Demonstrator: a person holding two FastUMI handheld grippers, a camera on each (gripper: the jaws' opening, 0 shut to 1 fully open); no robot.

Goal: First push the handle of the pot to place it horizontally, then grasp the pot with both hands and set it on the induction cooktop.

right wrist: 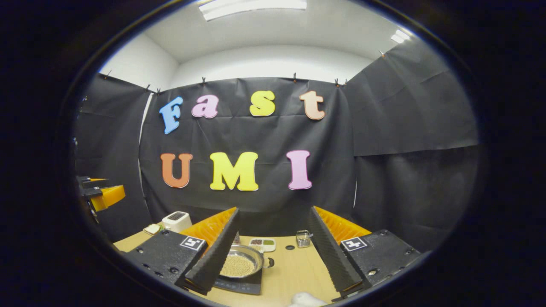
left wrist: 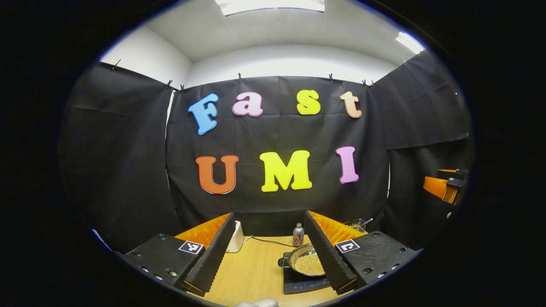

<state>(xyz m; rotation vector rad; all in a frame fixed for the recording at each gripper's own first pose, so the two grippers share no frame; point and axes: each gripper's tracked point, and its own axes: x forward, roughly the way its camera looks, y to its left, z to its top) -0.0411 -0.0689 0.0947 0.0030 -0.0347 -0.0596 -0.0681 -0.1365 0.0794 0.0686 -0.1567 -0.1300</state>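
A steel pot (left wrist: 308,261) filled with small pale beans sits on the black induction cooktop (left wrist: 298,285) on the wooden table. A dark stub handle juts from its left side in the left gripper view. In the right gripper view the same pot (right wrist: 243,261) rests on the cooktop (right wrist: 239,286), partly behind that gripper's left finger. My left gripper (left wrist: 269,258) is open and held off the table, with the pot beside its right finger. Nothing sits between the open fingers of my right gripper (right wrist: 273,258), which is to the right of the pot.
A small bottle (left wrist: 298,234), a white device (left wrist: 235,237) with a cable and a glass item (left wrist: 359,223) stand at the table's back. The right gripper view shows a white appliance (right wrist: 177,221), a divided dish (right wrist: 262,244) and a small metal basket (right wrist: 303,238).
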